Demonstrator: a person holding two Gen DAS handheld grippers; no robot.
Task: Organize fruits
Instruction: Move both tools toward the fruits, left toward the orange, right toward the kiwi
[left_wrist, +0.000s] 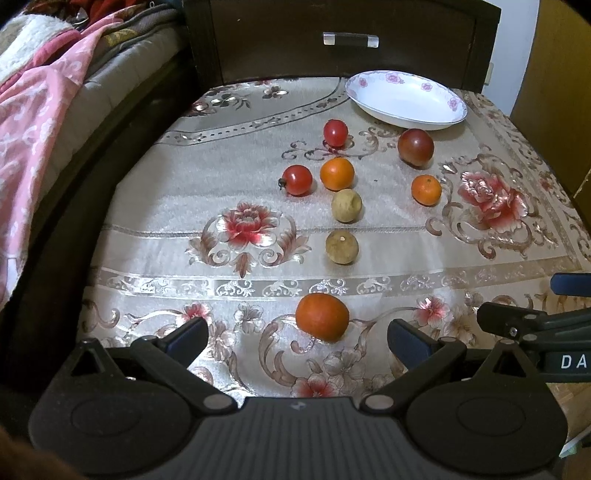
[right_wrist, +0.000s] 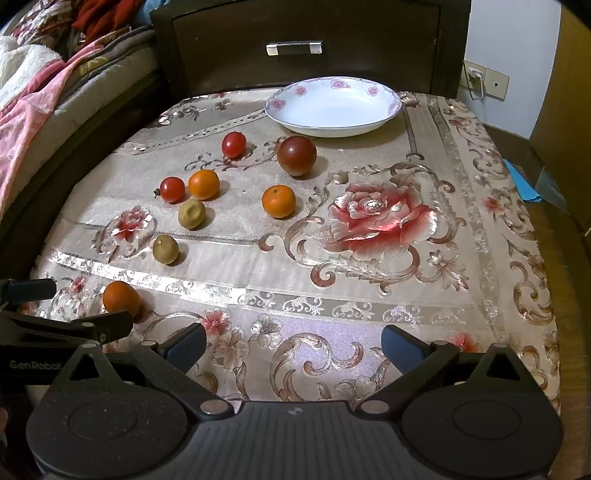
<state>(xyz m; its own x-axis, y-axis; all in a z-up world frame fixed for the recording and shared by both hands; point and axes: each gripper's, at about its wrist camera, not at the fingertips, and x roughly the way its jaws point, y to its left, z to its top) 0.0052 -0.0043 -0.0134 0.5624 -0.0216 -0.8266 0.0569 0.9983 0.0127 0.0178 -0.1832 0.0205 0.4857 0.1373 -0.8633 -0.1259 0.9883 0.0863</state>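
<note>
Both sets of jaws stand released and hold nothing: the left gripper (left_wrist: 297, 338) sits low in the left wrist view with the nearest orange fruit (left_wrist: 322, 316) just ahead of its spread fingers, a little right of centre, while the right gripper (right_wrist: 293, 345) hangs over bare cloth at the bottom of the right wrist view. That orange fruit looks light, round and smooth-skinned, so it would likely roll on the slick embroidered tablecloth (left_wrist: 155, 221); closing across its widest middle, gently, seems the safest hold. Further up the frame lie two dull tan fruits (left_wrist: 342, 246), firmer-looking and matte, then two small oranges (left_wrist: 337, 173) and two cherry tomatoes (left_wrist: 297, 179), thin-skinned and easily bruised. A larger dark tomato (left_wrist: 415, 147) sits just below the white plate (left_wrist: 406, 110), which is empty at the upper right of the table. All eight fruits rest apart from one another, none yet on the plate.
</note>
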